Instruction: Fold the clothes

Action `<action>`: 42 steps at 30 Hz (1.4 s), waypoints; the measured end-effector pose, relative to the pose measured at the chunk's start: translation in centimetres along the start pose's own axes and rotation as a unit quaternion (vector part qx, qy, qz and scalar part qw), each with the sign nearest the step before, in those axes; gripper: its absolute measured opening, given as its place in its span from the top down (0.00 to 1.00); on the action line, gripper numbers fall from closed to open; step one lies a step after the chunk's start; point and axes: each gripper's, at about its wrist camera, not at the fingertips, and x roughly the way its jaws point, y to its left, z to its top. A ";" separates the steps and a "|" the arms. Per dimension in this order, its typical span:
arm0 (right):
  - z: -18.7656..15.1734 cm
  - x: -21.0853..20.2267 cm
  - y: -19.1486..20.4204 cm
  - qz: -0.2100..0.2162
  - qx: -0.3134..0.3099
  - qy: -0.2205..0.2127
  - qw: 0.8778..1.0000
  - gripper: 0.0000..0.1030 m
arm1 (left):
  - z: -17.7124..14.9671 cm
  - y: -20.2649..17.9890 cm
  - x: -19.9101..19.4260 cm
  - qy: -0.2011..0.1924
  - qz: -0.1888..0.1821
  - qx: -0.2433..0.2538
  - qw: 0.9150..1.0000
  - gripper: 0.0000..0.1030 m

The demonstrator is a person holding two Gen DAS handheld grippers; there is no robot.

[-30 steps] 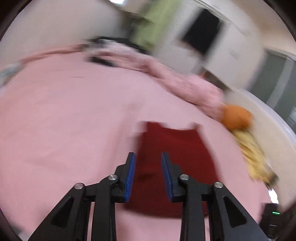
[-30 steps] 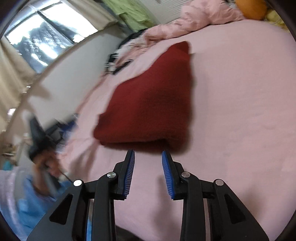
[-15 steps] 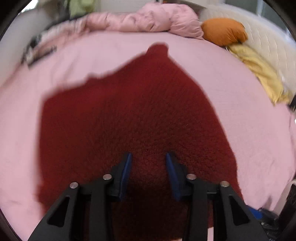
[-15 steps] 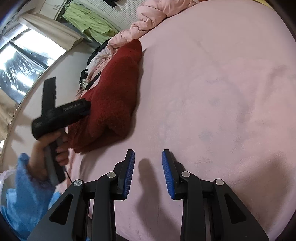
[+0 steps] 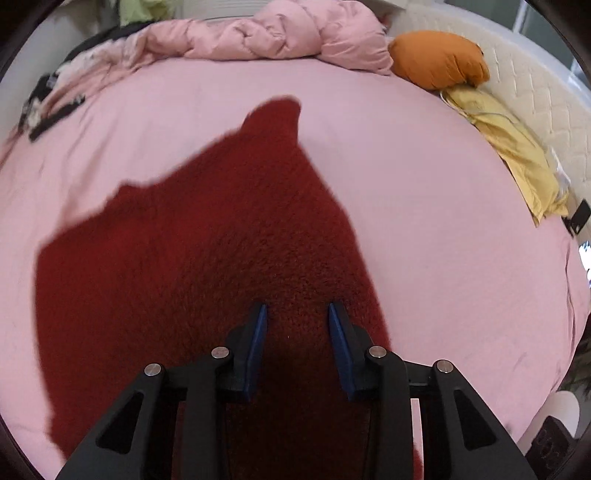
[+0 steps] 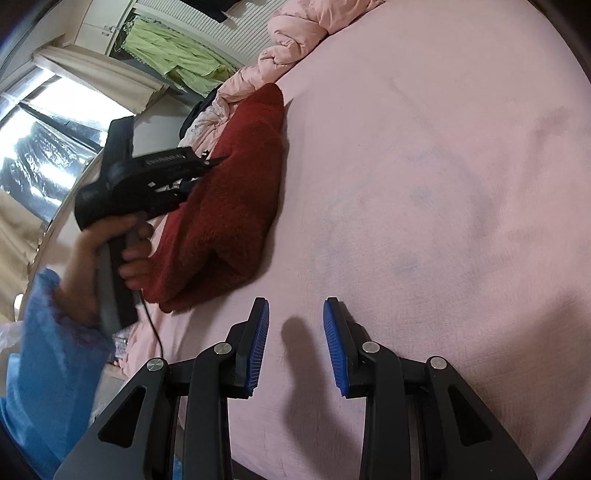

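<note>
**Red sweater lying folded on the bed, fold looking close to finished**

The red sweater [image 5: 192,258] is lying on the pink bed [image 5: 424,206], near the edge where the person is standing. In the right wrist view it is showing as a thick, doubled bundle [image 6: 229,206] with a rounded folded edge facing the open sheet, so at least 1 fold is looking done. One narrow part is sticking out at the far end [image 5: 275,114]; whether that is a sleeve or a corner, I cannot tell.

The left claw [image 5: 297,314] is hovering low over the sweater with its jaws wide apart and gripping nothing; touching or just above the cloth, I cannot tell. The right claw [image 6: 295,310] is hanging over bare sheet just beside the bundle, jaws wide as well, holding nothing.

What is probably remaining: tucking the stray end in, perhaps 1 more fold, and squaring the bundle.

Farther out, a pink quilt [image 5: 280,33], an orange pillow [image 5: 439,59] and a yellow cloth [image 5: 513,147] are lying at the far side of the bed.
</note>
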 end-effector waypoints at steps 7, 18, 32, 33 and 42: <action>0.0 0.1 -0.3 0.009 0.015 -0.002 1.000 0.69 | 0.6 1.1 1.9 -0.013 0.017 -0.025 0.999 0.68; 0.0 0.4 0.0 0.003 0.008 -0.004 1.000 0.69 | 0.2 2.4 -1.2 -0.075 0.027 -0.026 0.997 0.66; -0.2 0.5 0.0 -0.001 0.000 -0.006 1.000 0.69 | -3.7 5.9 -2.1 -0.054 0.041 -0.036 0.997 0.66; -0.3 0.5 0.0 -0.001 -0.001 -0.007 1.000 0.69 | -4.7 6.6 -1.1 -0.043 0.041 -0.041 0.997 0.66; -0.4 0.6 0.2 -0.006 -0.010 -0.009 1.000 0.69 | -6.2 7.6 -2.4 -0.040 0.032 -0.067 0.996 0.65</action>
